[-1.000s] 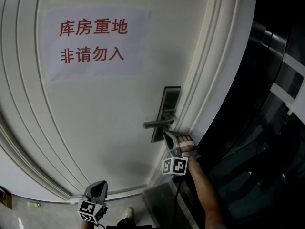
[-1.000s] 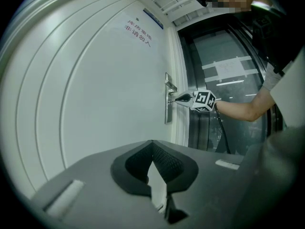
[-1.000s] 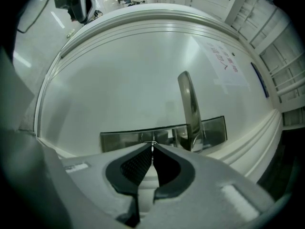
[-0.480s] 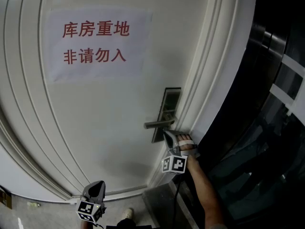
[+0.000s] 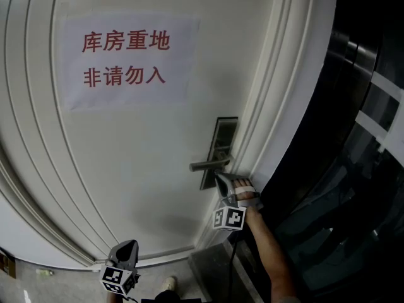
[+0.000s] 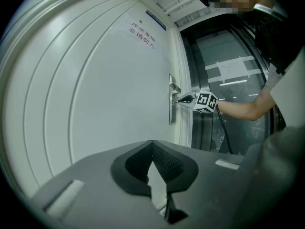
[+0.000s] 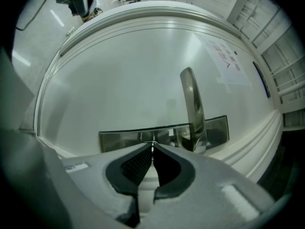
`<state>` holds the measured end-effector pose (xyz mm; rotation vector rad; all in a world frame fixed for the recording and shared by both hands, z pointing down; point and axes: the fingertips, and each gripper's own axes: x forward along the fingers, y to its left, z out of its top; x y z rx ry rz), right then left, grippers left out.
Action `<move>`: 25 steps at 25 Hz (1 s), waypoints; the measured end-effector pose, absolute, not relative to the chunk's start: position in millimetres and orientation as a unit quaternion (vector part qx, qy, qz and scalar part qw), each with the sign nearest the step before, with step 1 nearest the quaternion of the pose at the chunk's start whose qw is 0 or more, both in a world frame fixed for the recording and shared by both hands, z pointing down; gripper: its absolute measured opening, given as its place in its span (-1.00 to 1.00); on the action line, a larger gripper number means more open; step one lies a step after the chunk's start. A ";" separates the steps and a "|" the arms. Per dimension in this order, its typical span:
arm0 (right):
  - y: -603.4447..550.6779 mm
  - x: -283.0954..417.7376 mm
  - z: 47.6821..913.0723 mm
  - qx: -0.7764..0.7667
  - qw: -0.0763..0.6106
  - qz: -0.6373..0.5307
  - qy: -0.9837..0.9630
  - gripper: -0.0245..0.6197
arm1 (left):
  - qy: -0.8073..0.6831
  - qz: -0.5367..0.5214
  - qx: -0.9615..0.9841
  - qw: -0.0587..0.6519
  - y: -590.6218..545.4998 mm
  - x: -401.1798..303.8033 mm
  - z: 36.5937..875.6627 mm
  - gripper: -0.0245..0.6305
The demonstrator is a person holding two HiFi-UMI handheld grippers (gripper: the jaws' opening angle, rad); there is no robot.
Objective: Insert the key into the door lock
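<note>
Pinching the key (image 7: 152, 143) between the pressed-together fingers (image 7: 136, 165) of the right gripper (image 5: 218, 177), seen only as a thin bright sliver at the tips. Touching the lock plate (image 5: 222, 145) there, just below the lever handle (image 5: 208, 164). Holding the left gripper (image 5: 131, 245) well below and left of the lock plate, clear of the door (image 5: 145, 169), fingers (image 6: 167, 163) closed together on nothing. High above the lock plate, a paper notice (image 5: 126, 59) in red print.

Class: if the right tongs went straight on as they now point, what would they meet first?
The right tongs would first meet the metal lock plate, beside the handle; their shut tips look very near it, though contact is unclear.
</note>
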<state>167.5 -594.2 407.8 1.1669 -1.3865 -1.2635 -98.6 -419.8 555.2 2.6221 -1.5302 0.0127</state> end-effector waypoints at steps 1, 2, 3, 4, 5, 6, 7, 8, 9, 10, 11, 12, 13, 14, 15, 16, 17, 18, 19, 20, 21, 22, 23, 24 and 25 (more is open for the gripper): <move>-594.2 167.3 407.5 0.472 0.449 -0.511 -0.561 -0.89 | -0.503 0.004 0.863 0.053 -420.1 -98.3 555.2 -0.92; -594.3 167.3 407.4 0.472 0.449 -0.512 -0.561 -0.89 | -0.503 0.004 0.863 0.053 -420.1 -97.8 555.4 -0.92; -594.5 167.4 407.4 0.472 0.448 -0.512 -0.561 -0.88 | -0.503 0.004 0.863 0.053 -420.0 -97.3 555.7 -0.92; -594.8 167.7 407.3 0.472 0.446 -0.510 -0.563 -0.88 | -0.503 0.004 0.863 0.053 -419.7 -96.7 556.0 -0.92; -595.3 168.2 407.3 0.474 0.444 -0.507 -0.566 -0.86 | -0.503 0.004 0.863 0.054 -419.3 -96.4 556.4 -0.92; -596.0 168.7 407.9 0.475 0.443 -0.503 -0.570 -0.83 | -0.503 0.004 0.863 0.055 -418.8 -96.3 556.8 -0.92; -596.8 169.1 408.9 0.475 0.441 -0.500 -0.575 -0.78 | -0.503 0.005 0.862 0.055 -418.2 -96.7 557.3 -0.92; -597.1 169.0 409.9 0.474 0.438 -0.497 -0.579 -0.71 | -0.504 0.005 0.862 0.056 -417.5 -97.6 557.9 -0.92; -596.8 168.5 410.4 0.474 0.436 -0.496 -0.583 -0.65 | -0.505 0.006 0.861 0.057 -416.7 -98.7 558.4 -0.92; -596.2 168.1 410.7 0.473 0.435 -0.494 -0.585 -0.61 | -0.507 0.006 0.860 0.057 -416.0 -99.8 558.7 -0.92; -595.7 167.7 410.9 0.473 0.434 -0.492 -0.588 -0.56 | -0.508 0.006 0.860 0.058 -415.4 -100.7 558.7 -0.92; -595.6 167.4 411.3 0.473 0.433 -0.490 -0.591 -0.49 | -0.508 0.006 0.859 0.058 -415.0 -101.2 558.3 -0.92; -596.0 166.9 411.8 0.473 0.429 -0.489 -0.594 -0.41 | -0.509 0.006 0.859 0.057 -414.7 -101.4 557.6 -0.92; -596.1 166.1 412.2 0.472 0.424 -0.489 -0.598 -0.30 | -0.508 0.007 0.859 0.056 -414.3 -101.2 557.0 -0.92; -595.2 165.2 412.0 0.472 0.419 -0.489 -0.602 -0.22 | -0.508 0.007 0.860 0.055 -413.8 -100.8 556.5 -0.92; -593.3 164.2 411.3 0.473 0.415 -0.487 -0.606 -0.17 | -0.507 0.007 0.860 0.054 -413.2 -100.4 556.2 -0.92; -591.0 163.3 410.7 0.473 0.412 -0.486 -0.608 -0.13 | -0.507 0.008 0.860 0.054 -412.3 -100.2 556.1 -0.92; -589.3 163.0 410.7 0.474 0.411 -0.486 -0.609 -0.13 | -0.507 0.008 0.860 0.054 -411.3 -99.9 556.0 -0.92; -588.3 163.3 411.3 0.473 0.410 -0.488 -0.608 -0.11 | -0.507 0.008 0.861 0.053 -410.1 -99.5 555.7 -0.92; -587.6 164.1 412.0 0.473 0.410 -0.491 -0.606 -0.11 | -0.506 0.008 0.861 0.053 -408.9 -98.9 555.2 -0.92; -586.5 164.7 411.9 0.472 0.409 -0.494 -0.604 -0.11 | -0.506 0.008 0.861 0.052 -407.7 -98.3 554.7 -0.92; -584.5 164.9 410.7 0.473 0.409 -0.495 -0.604 -0.11 | -0.506 0.008 0.861 0.051 -406.8 -97.8 554.3 -0.92; -582.2 165.1 409.8 0.474 0.408 -0.494 -0.604 -0.11 | -0.505 0.008 0.861 0.051 -405.9 -97.5 553.9 -0.92; -579.9 165.6 409.8 0.476 0.408 -0.491 -0.605 -0.11 | -0.505 0.008 0.862 0.050 -405.0 -97.3 553.7 -0.92; -577.0 166.2 409.9 0.477 0.407 -0.489 -0.606 -0.11 | -0.504 0.008 0.862 0.050 -403.8 -97.0 553.6 -0.92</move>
